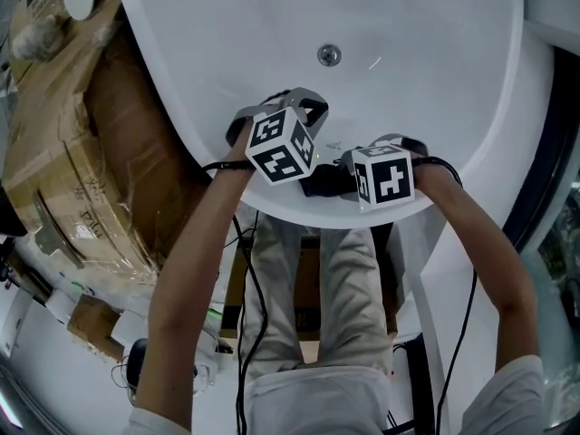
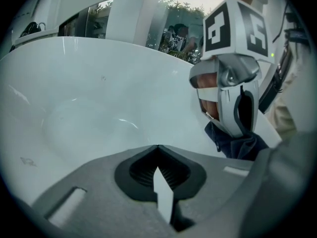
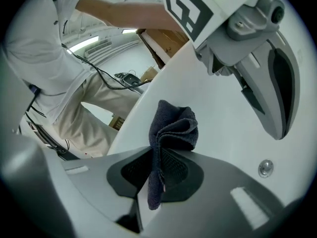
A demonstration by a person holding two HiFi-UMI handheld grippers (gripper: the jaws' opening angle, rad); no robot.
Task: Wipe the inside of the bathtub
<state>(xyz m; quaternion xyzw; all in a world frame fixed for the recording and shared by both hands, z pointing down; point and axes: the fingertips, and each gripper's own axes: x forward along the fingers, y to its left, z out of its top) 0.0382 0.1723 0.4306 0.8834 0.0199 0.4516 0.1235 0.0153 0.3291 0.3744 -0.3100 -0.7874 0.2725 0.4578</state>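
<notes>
The white bathtub (image 1: 408, 43) fills the top of the head view, its drain (image 1: 329, 55) near the middle. Both grippers hover over the tub's near rim. My right gripper (image 1: 349, 174) is shut on a dark blue cloth (image 1: 322, 182), which points left toward the other gripper. In the right gripper view the cloth (image 3: 171, 133) sticks up, folded, from the closed jaws (image 3: 158, 155) over the tub wall (image 3: 213, 128). My left gripper (image 1: 283, 105) aims into the basin. Its jaws (image 2: 158, 150) are shut with nothing in them, facing the tub interior (image 2: 99, 108).
Plastic-wrapped cardboard boxes (image 1: 82, 152) stand against the tub's left side. The person's legs (image 1: 317, 288) and black cables (image 1: 249, 279) are below the rim. A dark window frame (image 1: 548, 143) runs along the right.
</notes>
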